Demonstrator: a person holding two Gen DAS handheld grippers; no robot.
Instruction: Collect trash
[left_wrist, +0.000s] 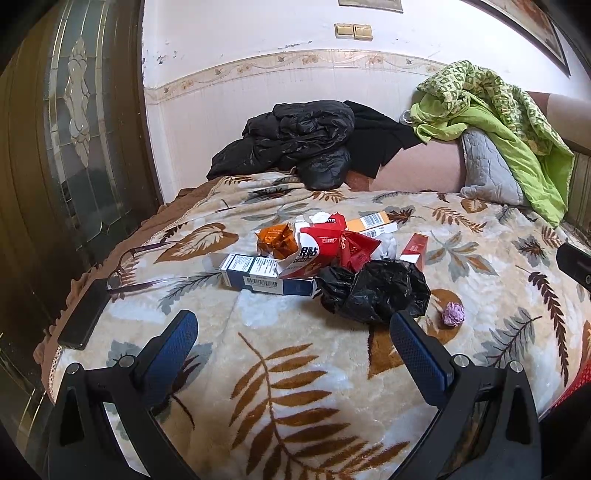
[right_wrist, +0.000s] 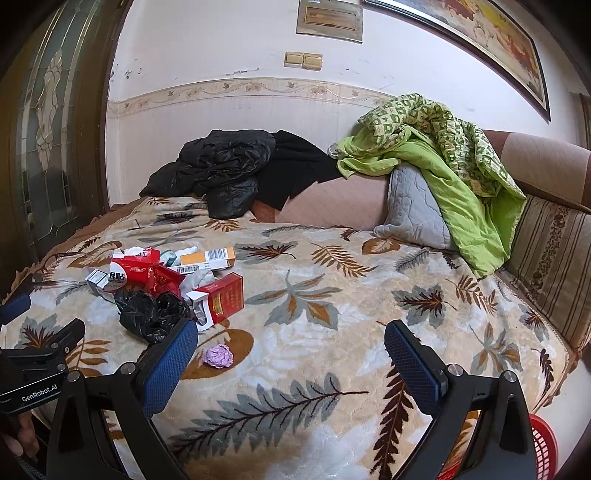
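Both grippers hang over the bed (left_wrist: 295, 369) with nothing between their blue pads: the left gripper (left_wrist: 293, 332) has its jaws wide apart at the bottom of its view, and the right gripper (right_wrist: 291, 341) likewise. The trash lies in a loose heap at the centre of the left view: a crumpled black bag (left_wrist: 373, 291), a blue and white box (left_wrist: 266, 277), a red and white pack (left_wrist: 314, 251), an orange wrapper (left_wrist: 277, 240) and, apart to the right, a small purple paper ball (left_wrist: 453, 314). A red basket (right_wrist: 543, 446) shows at the lower right of the right view. The likely trouble is that the soft blanket bunches up in a grasp, the limp bag slips, or light boxes get knocked aside; the glasses (left_wrist: 144, 266) and phone (left_wrist: 83, 317) at the left edge could be swept up by mistake. Readable writing is scarce: "GenRobot.AI" on the other gripper's body, barcodes on the boxes, and partial letters "TIE" on a pack; the rest is too small.
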